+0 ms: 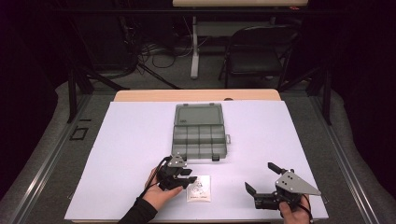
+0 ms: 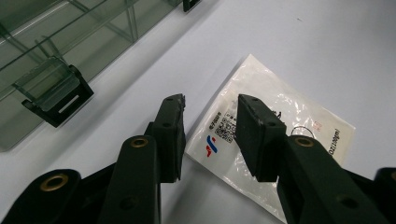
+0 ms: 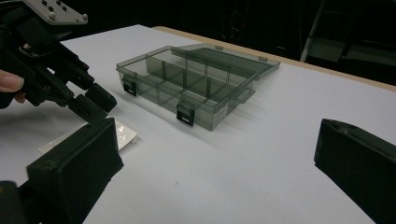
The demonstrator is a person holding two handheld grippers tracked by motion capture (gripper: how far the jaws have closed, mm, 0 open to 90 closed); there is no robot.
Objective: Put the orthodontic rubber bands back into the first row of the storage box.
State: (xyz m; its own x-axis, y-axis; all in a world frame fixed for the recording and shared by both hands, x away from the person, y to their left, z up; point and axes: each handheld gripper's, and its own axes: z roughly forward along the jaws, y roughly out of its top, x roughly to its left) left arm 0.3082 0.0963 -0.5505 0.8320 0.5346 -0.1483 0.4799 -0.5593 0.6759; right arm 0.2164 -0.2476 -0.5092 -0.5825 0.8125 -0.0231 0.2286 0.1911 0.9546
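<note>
The small packet [image 2: 275, 135] lies flat just beneath and ahead of the left gripper [image 2: 210, 116], whose part-open jaws straddle its edge; the right gripper [image 1: 262, 178] waits wide open, farther off.

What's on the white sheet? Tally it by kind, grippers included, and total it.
Hand-held gripper: 2, left and right
Compartment box, lid open: 1
Packet: 1
Total: 4
</note>
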